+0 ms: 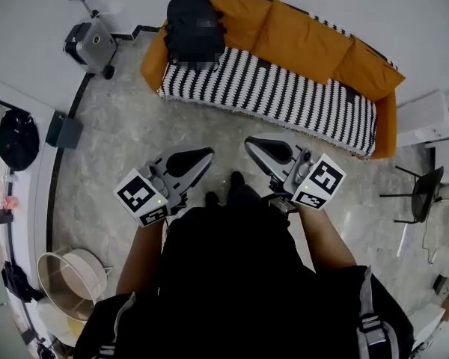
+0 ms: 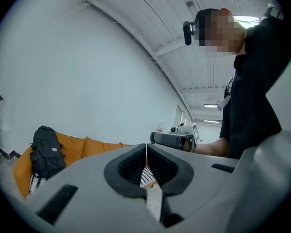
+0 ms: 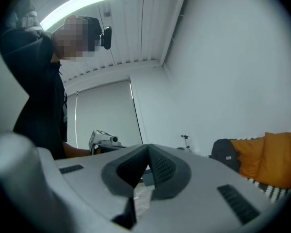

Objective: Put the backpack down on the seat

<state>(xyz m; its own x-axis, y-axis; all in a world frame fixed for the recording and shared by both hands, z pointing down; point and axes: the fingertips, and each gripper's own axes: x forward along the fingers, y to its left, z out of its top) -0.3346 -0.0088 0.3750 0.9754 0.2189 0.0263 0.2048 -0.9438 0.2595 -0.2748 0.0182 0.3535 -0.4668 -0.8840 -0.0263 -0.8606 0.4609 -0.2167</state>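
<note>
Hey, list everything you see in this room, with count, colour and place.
sofa: 1, orange, against far wall
cover: 1, black-and-white striped, on sofa seat
backpack: 1, black, on sofa's left end
machine: 1, grey, floor left of sofa
box: 1, dark grey, floor by left wall
bag: 1, black, far left edge
basket: 1, off-white, lower left
chair: 1, black, right edge
left gripper: 1, grey, shut, empty
right gripper: 1, grey, shut, empty

A staged living-room corner in a plain white hall: an orange sofa (image 1: 299, 40) stands on a pale stone-look floor (image 1: 127, 137), beneath a ribbed panel ceiling (image 3: 145, 28) with a strip light (image 3: 80, 4).
</note>
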